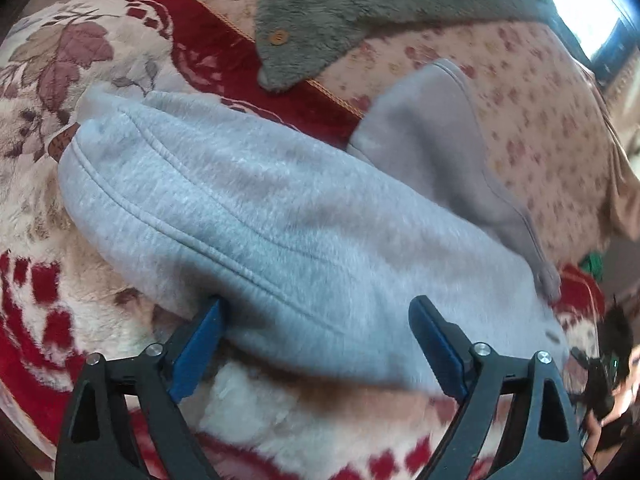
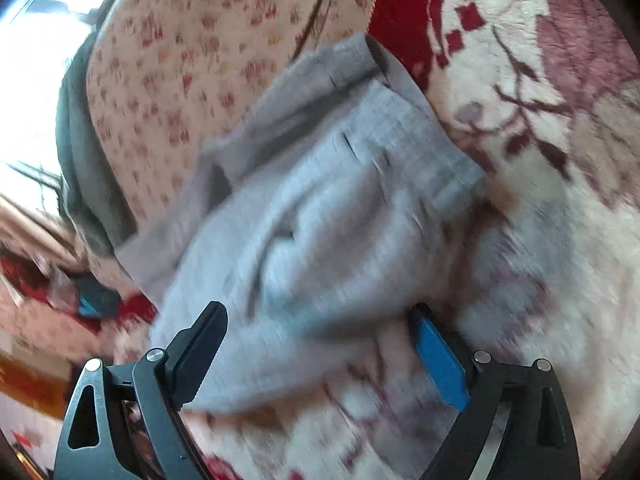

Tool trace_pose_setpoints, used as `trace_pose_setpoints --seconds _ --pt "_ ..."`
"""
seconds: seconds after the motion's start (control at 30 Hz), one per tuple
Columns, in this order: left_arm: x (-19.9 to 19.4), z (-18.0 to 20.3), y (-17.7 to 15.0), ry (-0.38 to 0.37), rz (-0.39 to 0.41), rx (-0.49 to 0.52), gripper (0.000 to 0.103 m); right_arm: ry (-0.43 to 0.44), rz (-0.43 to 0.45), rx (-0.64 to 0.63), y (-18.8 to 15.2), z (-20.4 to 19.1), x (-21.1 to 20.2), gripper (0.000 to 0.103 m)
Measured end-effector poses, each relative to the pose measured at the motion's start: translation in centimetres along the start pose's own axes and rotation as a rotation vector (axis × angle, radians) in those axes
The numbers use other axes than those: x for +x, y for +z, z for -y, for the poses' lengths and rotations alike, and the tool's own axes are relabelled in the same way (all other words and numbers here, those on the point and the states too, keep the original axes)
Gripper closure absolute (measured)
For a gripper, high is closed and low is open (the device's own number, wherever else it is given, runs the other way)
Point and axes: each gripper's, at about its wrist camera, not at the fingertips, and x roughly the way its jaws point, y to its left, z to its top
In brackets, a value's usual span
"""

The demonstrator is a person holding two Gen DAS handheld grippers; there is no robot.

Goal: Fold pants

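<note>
Light grey sweatpants (image 1: 256,216) lie folded over on a red and cream floral blanket (image 1: 36,184). In the left wrist view the seamed edge runs diagonally and a paler inner part (image 1: 432,140) sticks out behind. My left gripper (image 1: 316,308) is open, its jaws wide apart, straddling the near edge of the pants. In the right wrist view the pants (image 2: 344,216) show their ribbed waistband (image 2: 404,128) at the far end. My right gripper (image 2: 316,314) is open over the near end of the pants. The view is blurred.
A dark grey fleece garment with wooden buttons (image 1: 320,12) lies behind the pants. A pink flowered sheet (image 1: 532,92) covers the back of the bed. A bright window (image 1: 580,4) is at the far right. Dark clutter (image 1: 612,344) sits past the bed's right edge.
</note>
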Motion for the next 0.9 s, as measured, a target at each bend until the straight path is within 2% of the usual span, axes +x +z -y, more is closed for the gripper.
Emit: trace_pose_setpoints --seconds 0.03,0.07,0.1,0.13,0.17,0.2,0.23,0.27,0.3,0.4,0.53,0.8,0.9 --pt "0.3 0.3 0.1 0.016 0.003 0.001 0.007 0.020 0.015 0.039 0.3 0.7 0.1 0.009" --pt "0.6 0.4 0.1 0.027 0.010 -0.001 0.007 0.036 0.036 0.070 0.6 1.1 0.2 0.017" --pt "0.8 0.7 0.0 0.043 0.015 -0.005 0.007 0.042 0.039 0.080 0.8 1.3 0.3 0.051" --pt "0.9 0.9 0.0 0.053 0.020 -0.010 0.007 0.072 0.023 0.093 0.9 1.6 0.6 0.066" --pt "0.9 1.0 0.1 0.052 0.027 -0.016 0.007 0.101 0.012 0.113 0.9 2.0 0.7 0.073" --pt "0.7 1.0 0.1 0.041 0.034 -0.024 0.013 0.109 0.017 0.107 0.7 2.1 0.4 0.077" --pt "0.5 0.8 0.1 0.034 0.038 -0.026 0.026 0.106 0.024 0.074 0.5 1.6 0.1 0.079" --pt "0.1 0.8 0.1 0.057 0.041 -0.015 0.056 0.104 0.033 0.040 0.2 1.1 -0.5 0.082" --pt "-0.2 0.5 0.1 0.076 0.037 -0.008 0.072 0.104 0.037 0.016 0.1 0.7 -1.0 0.085" --pt "-1.4 -0.9 -0.3 0.008 0.017 -0.040 0.084 0.124 0.042 -0.032 -0.1 -0.1 -2.7 0.088" --pt "-3.4 -1.0 -1.6 -0.013 0.037 -0.016 0.087 0.135 0.025 -0.081 -1.1 -0.4 -4.8 0.090" --pt "-6.3 -1.7 -4.0 -0.050 0.019 -0.014 0.088 0.136 0.003 -0.169 -4.9 0.0 -10.0 0.090" --pt "-6.8 -1.9 -4.9 -0.039 0.011 0.005 0.088 0.101 -0.022 -0.178 -6.0 0.9 -10.6 0.090"
